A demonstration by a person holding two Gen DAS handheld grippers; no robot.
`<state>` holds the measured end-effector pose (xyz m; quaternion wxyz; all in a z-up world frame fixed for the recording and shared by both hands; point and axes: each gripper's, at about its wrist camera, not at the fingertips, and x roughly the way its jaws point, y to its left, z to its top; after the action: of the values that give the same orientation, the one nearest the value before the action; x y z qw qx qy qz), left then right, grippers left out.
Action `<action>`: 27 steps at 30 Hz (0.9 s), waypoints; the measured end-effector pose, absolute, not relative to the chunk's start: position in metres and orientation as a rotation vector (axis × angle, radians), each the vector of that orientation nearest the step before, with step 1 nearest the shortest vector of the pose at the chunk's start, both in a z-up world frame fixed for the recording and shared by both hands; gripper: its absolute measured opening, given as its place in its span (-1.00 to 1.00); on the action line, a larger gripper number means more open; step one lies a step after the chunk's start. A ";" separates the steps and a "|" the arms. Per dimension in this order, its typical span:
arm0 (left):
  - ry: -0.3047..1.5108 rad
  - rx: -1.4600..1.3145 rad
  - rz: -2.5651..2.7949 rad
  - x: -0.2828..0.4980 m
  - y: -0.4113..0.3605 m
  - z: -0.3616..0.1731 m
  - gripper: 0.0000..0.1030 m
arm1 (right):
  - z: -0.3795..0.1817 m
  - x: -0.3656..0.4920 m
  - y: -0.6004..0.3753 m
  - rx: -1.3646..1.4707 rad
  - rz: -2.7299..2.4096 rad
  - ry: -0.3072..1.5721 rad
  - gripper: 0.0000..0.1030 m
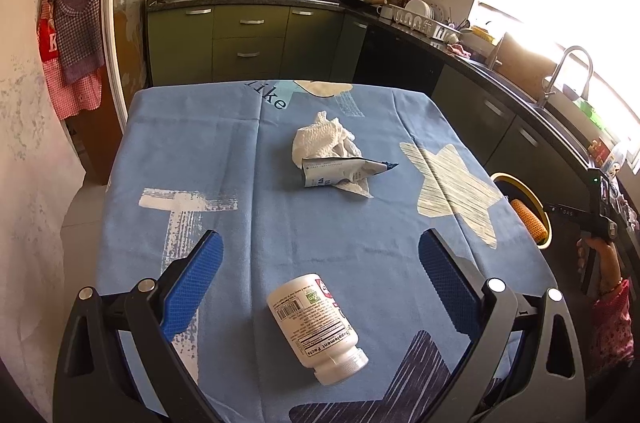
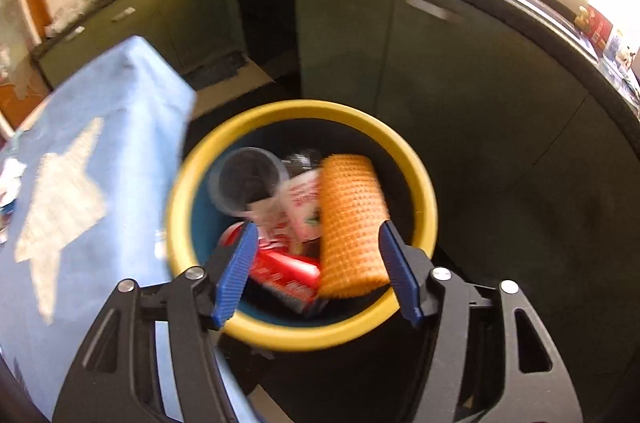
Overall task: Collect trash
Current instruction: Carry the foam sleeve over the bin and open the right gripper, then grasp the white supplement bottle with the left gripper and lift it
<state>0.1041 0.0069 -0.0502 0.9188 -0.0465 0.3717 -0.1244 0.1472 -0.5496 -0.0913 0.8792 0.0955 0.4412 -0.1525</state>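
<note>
Hovering over the bin [image 2: 416, 175], the right gripper [image 2: 316, 271] has its blue ribbed fingers [image 2: 236, 271] parted, and the orange sponge [image 2: 352, 223] sits in the gap between them, nearer the right finger, with the pads not pressing it; the blur makes any touch on that side hard to judge. The sponge is an oblong block with a coarse waffle texture, tilted against the bin's inner wall at about 3 o'clock of the opening. The bin is round, with a smooth yellow rim and a dark lining, and inside it lie a clear plastic cup [image 2: 248, 183] at 10 o'clock, a crumpled white-and-red wrapper [image 2: 300, 207] in the middle and a glossy red pack [image 2: 286, 273] at 6 o'clock. The bin stands on the floor just beside the table edge. Over the table, the left gripper [image 1: 320, 283] stands wide open and empty, its blue dimpled pads [image 1: 192, 283] flanking a white pill bottle [image 1: 316, 327]. That bottle lies on its side on the blue cloth [image 1: 200, 159], cap toward 5 o'clock, between the fingers but clear of both. Farther out, at 12 o'clock from the bottle, a crumpled paper towel [image 1: 320, 139] touches a squeezed, flattened tube [image 1: 340, 173]. The cloth is soft cotton printed with pale stars and brush strokes. At the left view's 3 o'clock edge, a hand [image 1: 600, 255] in a pink patterned sleeve [image 1: 612, 327] grips the other tool's handle.
</note>
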 end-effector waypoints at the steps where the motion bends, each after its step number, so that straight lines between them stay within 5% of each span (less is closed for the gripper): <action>1: 0.772 -0.093 -0.255 0.105 0.005 -0.052 0.88 | -0.089 0.143 -0.542 0.197 -0.298 0.904 0.25; 24: 1.030 0.018 0.060 0.136 -0.026 -0.114 0.87 | -0.096 0.118 -0.475 0.241 -0.071 0.828 0.39; 27: 1.054 0.012 0.072 0.139 -0.024 -0.120 0.74 | -0.099 0.116 -0.480 0.256 -0.076 0.830 0.39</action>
<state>0.1393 -0.0244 -0.1205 0.8636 0.0057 0.5029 0.0346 0.1157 -0.4797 -0.0989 0.9065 0.1238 0.4020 -0.0366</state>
